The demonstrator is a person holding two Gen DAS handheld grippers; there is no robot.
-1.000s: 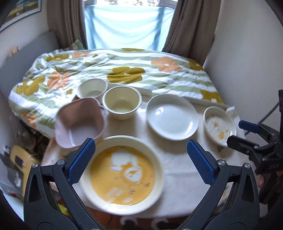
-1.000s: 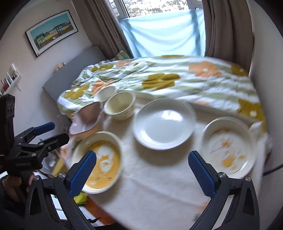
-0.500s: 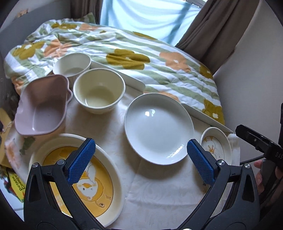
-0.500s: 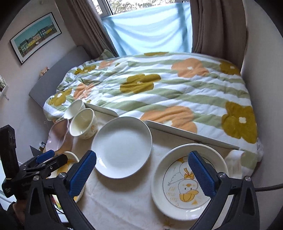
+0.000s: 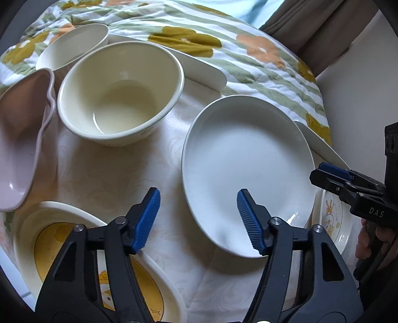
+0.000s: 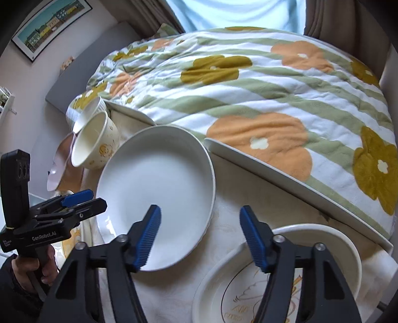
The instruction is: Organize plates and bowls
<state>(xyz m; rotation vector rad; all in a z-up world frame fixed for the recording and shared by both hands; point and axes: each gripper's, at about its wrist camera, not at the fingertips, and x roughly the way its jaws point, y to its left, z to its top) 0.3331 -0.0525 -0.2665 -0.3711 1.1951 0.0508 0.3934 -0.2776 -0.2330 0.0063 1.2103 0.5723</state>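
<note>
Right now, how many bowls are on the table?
3: a cream bowl mid-table, a white bowl behind it at the far edge, and a pink bowl at the left edge. The three flatter dishes are counted as plates. None looks hidden.

Both views are lit softly by daylight from the window (image 6: 236, 12) far beyond the claws. A small glare spot is seen on the white plate (image 5: 248, 159) beside the left claw (image 5: 199, 218). Straight lines are bent by fisheye distortion and corners are darkened. Slight blur is noticed near the edges.
</note>
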